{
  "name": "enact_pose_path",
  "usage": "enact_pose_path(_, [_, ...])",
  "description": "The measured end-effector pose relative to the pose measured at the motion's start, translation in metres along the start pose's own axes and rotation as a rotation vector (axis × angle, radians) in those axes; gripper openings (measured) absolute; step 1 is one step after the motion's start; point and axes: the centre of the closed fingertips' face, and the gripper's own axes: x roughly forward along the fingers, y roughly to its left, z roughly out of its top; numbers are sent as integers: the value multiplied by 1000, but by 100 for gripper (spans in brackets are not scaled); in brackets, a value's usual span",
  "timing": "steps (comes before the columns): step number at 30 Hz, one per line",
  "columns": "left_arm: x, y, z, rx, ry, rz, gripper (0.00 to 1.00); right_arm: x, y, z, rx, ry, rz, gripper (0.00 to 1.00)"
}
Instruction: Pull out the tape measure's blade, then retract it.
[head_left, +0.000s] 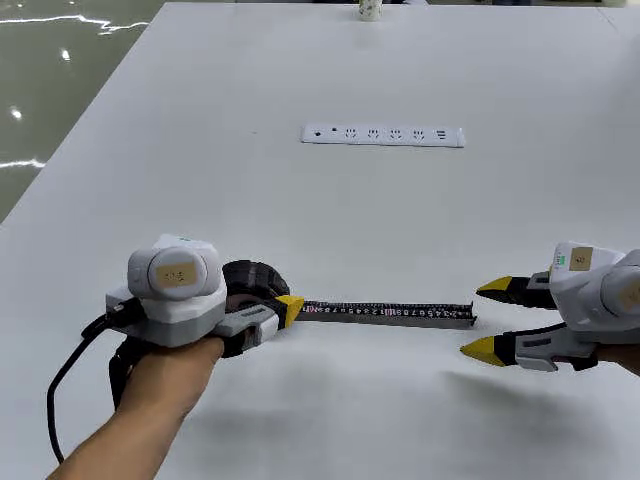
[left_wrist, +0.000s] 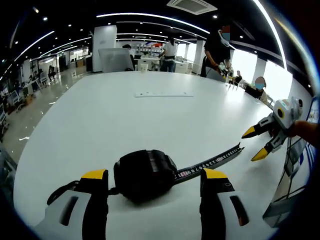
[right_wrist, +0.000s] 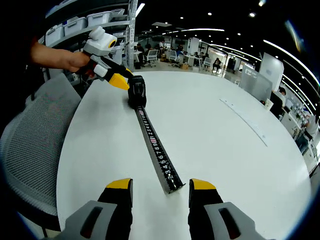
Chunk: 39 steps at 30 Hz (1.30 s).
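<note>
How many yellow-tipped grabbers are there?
2. The left gripper has its jaws on either side of the tape measure case. The right gripper, open, is just beyond the free end of the blade.

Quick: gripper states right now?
Left gripper: open, jaws either side of the case.
Right gripper: open, empty, just short of the blade tip.

Pwr strip (head_left: 383, 135) on table (head_left: 200, 200); maybe cup (head_left: 370, 9) beyond.

On the counter (head_left: 300, 220), the blade (head_left: 390, 312) lies flat: case (head_left: 255, 278) at its left end, power strip (head_left: 383, 135) well beyond it.
</note>
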Motion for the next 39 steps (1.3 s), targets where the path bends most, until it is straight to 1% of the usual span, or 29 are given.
enact_pose_path(4, [3,2,0,-9,3,11,68,4,-4,-4,-26,15,10,37])
enact_pose_path(8, [5,5,-1,-26,6,23,68,7,-7,-6,-45,28,20,33])
enact_pose_path(11, [7,6,0,-31,4,29,67,9,-10,-7,-42,30,22,31])
enact_pose_path(15, [9,6,1,-39,2,33,65,10,-13,-11,-41,36,27,26])
enact_pose_path(18, [11,5,1,-44,3,37,64,10,-17,-13,-36,30,29,22])
enact_pose_path(19, [11,6,1,-45,4,38,64,10,-19,-13,-30,27,29,22])
enact_pose_path(22, [13,7,1,-47,3,46,63,11,-21,-14,-26,21,34,20])
enact_pose_path(30, [19,7,1,-58,7,52,61,17,-19,-15,-15,21,54,17])
enact_pose_path(39, [23,10,0,-67,15,64,60,21,-19,-16,3,21,63,15])
